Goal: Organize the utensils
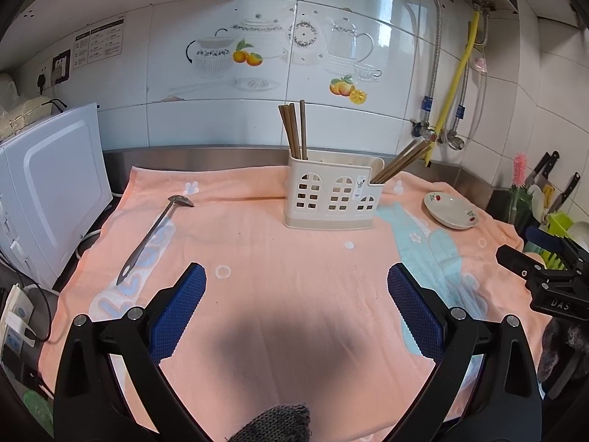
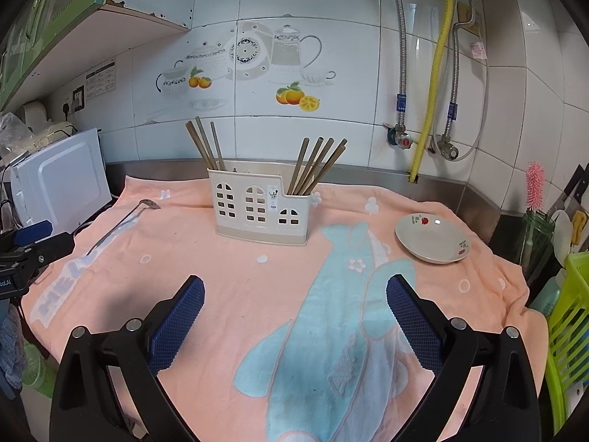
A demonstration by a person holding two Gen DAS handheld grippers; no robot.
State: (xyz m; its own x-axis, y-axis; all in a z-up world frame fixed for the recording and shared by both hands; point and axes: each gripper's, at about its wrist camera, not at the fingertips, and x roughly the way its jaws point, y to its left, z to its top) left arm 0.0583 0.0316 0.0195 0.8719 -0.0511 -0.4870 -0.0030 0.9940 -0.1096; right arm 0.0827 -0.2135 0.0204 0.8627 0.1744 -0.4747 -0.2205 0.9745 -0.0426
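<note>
The lower ends of the chopsticks are hidden inside the utensil holder, and what lies in its middle compartment cannot be told. The print on the wall notices is too small to read. The green dish rack is cut off by the right edge. The towel hides most of the bench.

My right gripper hangs wide apart over the towel. Caddy stands near the surface's back edge, chopsticks upright inside; ladle lies near the left edge, dish right.
</note>
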